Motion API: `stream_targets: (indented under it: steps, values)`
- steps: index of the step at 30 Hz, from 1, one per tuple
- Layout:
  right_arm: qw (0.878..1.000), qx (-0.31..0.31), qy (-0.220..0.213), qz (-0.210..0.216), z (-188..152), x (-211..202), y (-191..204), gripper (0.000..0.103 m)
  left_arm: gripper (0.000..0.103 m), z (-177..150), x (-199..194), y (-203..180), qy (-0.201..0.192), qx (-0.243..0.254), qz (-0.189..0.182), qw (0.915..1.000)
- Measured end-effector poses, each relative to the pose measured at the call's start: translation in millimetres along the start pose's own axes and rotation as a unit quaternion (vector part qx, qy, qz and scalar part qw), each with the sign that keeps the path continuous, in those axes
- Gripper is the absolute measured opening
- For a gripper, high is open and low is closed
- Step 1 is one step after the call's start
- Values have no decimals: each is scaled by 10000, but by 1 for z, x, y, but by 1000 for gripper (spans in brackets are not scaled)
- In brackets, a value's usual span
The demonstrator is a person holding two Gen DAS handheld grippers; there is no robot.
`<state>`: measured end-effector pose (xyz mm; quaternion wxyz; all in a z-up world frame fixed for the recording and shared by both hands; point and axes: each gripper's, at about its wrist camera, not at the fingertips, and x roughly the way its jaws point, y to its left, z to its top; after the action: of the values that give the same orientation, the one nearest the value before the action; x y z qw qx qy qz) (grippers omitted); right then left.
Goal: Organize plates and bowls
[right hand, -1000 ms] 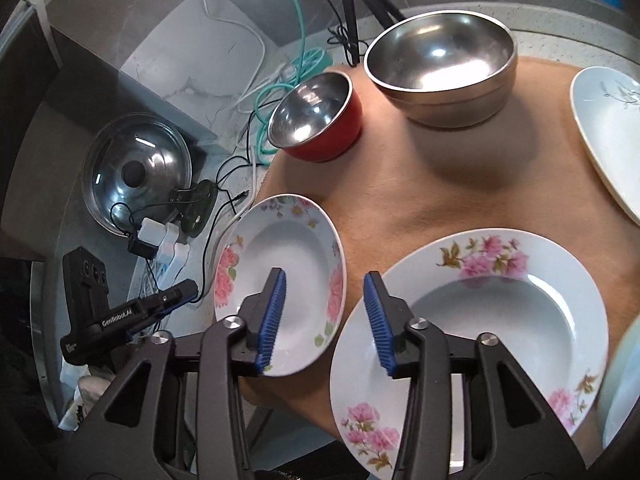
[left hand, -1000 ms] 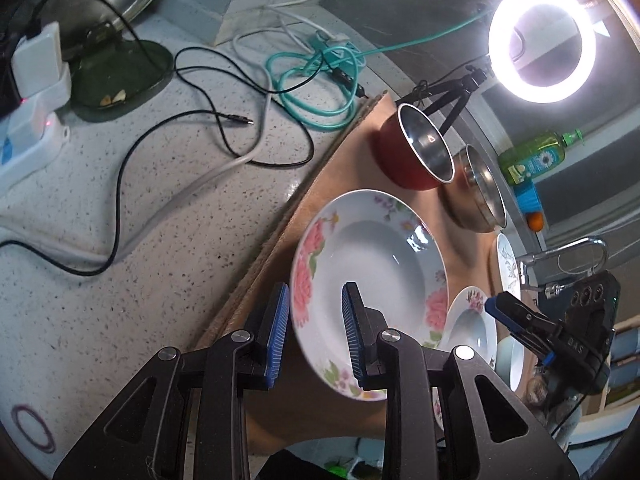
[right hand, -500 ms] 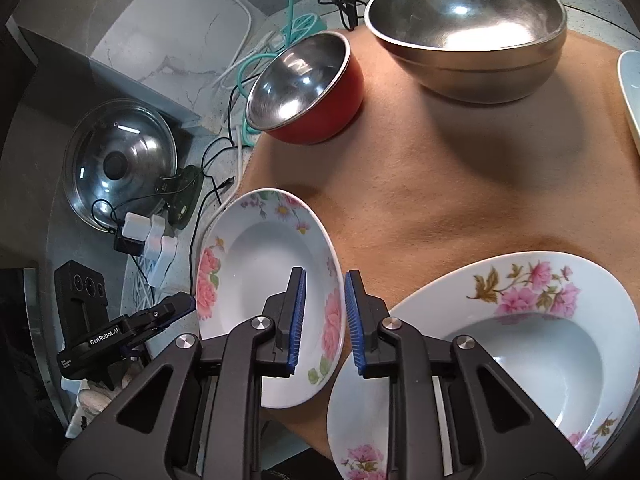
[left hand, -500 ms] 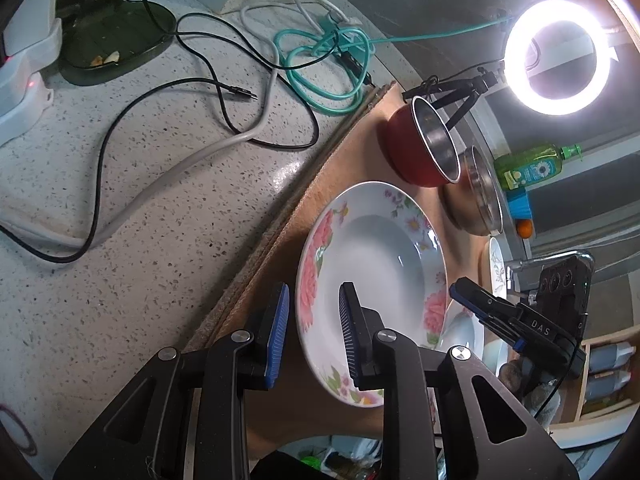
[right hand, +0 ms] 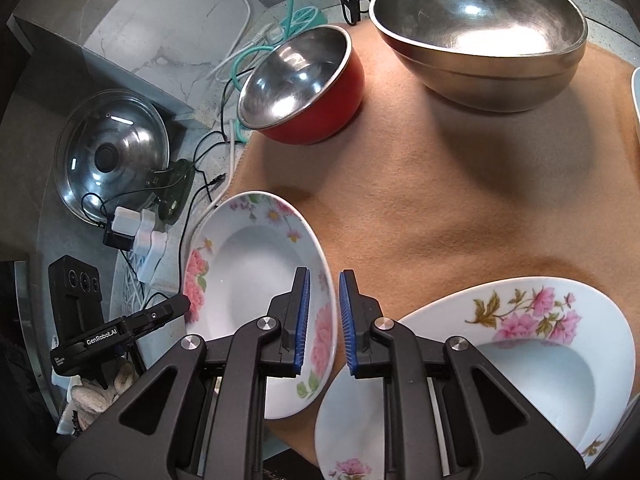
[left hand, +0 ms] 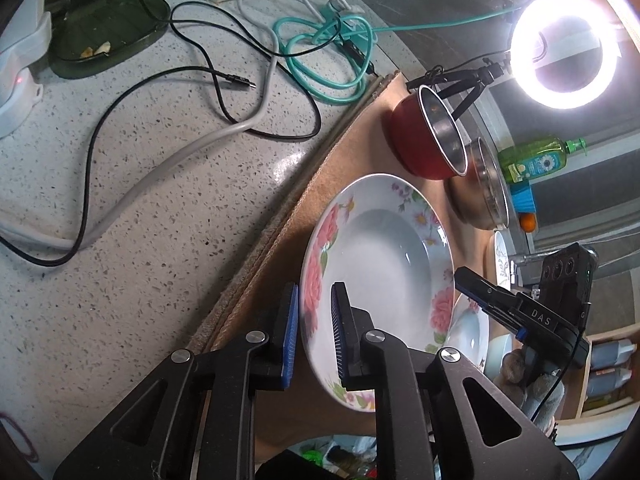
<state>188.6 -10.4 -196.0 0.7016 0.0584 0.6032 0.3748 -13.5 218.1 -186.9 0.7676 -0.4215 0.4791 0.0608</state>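
Note:
A small floral plate [left hand: 384, 276] [right hand: 248, 280] is raised off the brown mat [right hand: 440, 208] and held by both grippers at opposite rims. My left gripper [left hand: 314, 334] is shut on its left rim. My right gripper [right hand: 323, 316] is shut on its right rim. A larger floral plate [right hand: 532, 356] lies on the mat at the lower right. A red bowl [right hand: 304, 88] [left hand: 424, 140] and a large steel bowl [right hand: 480, 36] [left hand: 484, 188] stand at the mat's far end.
Cables [left hand: 224, 80] and a teal cord [left hand: 320, 48] lie on the speckled counter [left hand: 120, 220] left of the mat. A pot lid [right hand: 112, 156] and power adapters [right hand: 136, 232] sit there too. A ring light [left hand: 564, 52] and a soap bottle [left hand: 536, 160] stand behind the bowls. Another white plate [left hand: 502, 264] lies at the mat's right.
Both grippers have closed onto the small floral plate's rims. The plate has lifted off the mat and tilted.

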Motion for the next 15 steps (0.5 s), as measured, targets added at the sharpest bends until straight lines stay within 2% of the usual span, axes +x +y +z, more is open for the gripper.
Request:
stream_targets:
  steps: [4,15]
  values:
    - [9999,12,111,20,-1,6,-3,8,13,0,1,0,18,-4,3,10000]
    - [9999,138,82,18,-4,5,-2,8,13,4,2,-2,33,10,71,10000]
